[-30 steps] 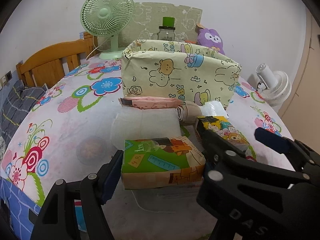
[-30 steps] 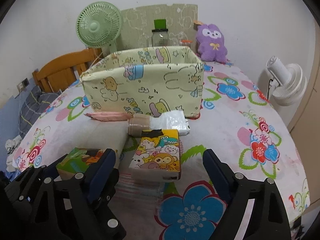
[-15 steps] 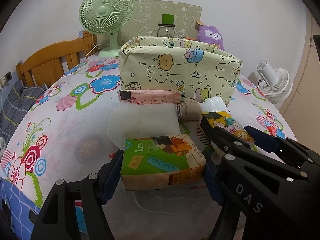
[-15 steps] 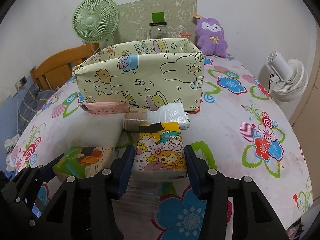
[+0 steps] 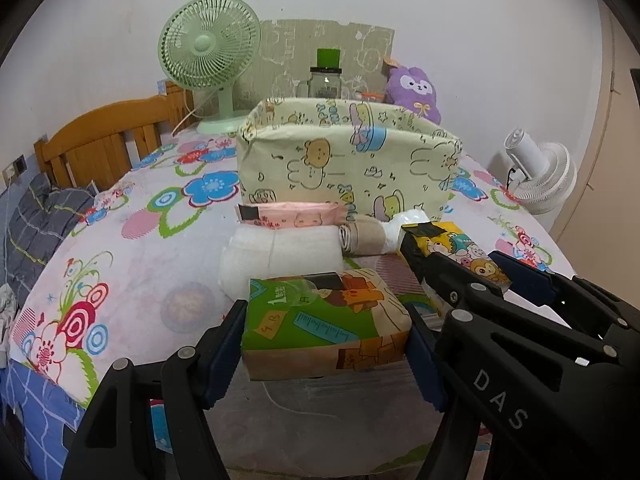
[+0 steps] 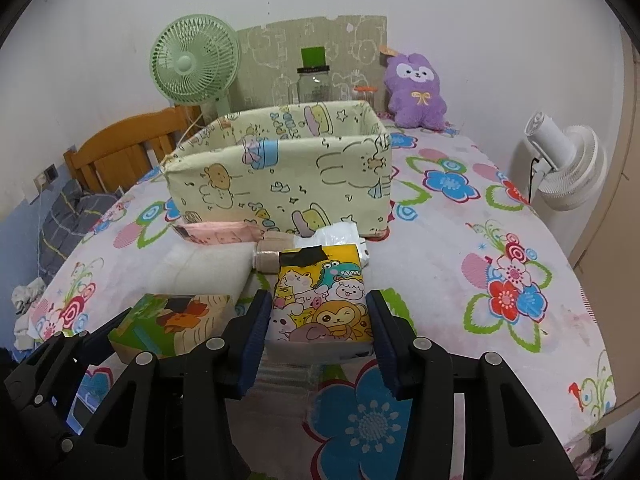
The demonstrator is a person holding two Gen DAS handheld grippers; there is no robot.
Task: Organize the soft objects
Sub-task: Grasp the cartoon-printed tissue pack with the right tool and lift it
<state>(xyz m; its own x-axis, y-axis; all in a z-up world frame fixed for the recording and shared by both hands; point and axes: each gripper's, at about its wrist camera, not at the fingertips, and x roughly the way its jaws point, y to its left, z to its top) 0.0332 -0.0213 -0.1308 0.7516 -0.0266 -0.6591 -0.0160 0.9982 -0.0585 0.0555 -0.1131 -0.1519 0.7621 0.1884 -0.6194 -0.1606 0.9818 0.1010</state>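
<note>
- Left tongs [image 5: 326,344] clamp the green-and-orange soft tissue pack [image 5: 326,322].
- Right tongs [image 6: 318,328] clamp the yellow cartoon-printed tissue pack [image 6: 322,302].
- Advice: lift both level toward the cream cartoon-print fabric bin [image 6: 280,176] mid-tabletop.

Back left: green plastic desk fan [image 6: 195,65]
Back ctr: clear glass jar [image 6: 313,85], black lid
Far right: white round fan [image 6: 568,168]

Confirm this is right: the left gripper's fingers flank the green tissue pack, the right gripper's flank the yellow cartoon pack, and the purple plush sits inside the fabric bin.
Wrong on the plush only. In the right wrist view the purple plush sits behind the fabric bin, against the wall, not inside. The rest holds: green tissue pack, yellow cartoon pack.
</note>
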